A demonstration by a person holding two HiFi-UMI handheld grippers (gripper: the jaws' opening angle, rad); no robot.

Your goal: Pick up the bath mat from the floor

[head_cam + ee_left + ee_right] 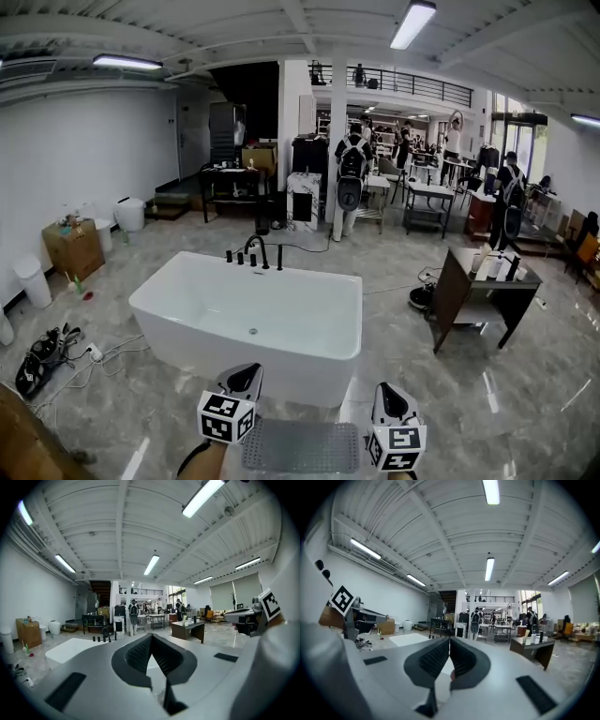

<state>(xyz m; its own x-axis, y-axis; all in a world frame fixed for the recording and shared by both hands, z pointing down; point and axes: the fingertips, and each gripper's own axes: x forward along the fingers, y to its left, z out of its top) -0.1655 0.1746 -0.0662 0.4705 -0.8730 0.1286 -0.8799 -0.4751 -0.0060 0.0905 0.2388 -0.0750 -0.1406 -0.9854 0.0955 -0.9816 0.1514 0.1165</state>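
The grey bath mat [300,447] lay flat on the floor, just on the near side of the white bathtub [281,319]. In the head view the left gripper [246,378] and the right gripper [390,397] were held to the mat's left and right. Each had its jaws clenched together on nothing and pointed toward the far end of the room.

**What I can't fully see**

The bath mat [300,446] runs off the bottom edge. Its two sides slip behind my left gripper [246,377] and right gripper [389,396]. The small items on the dark table [452,298] are too tiny to name.
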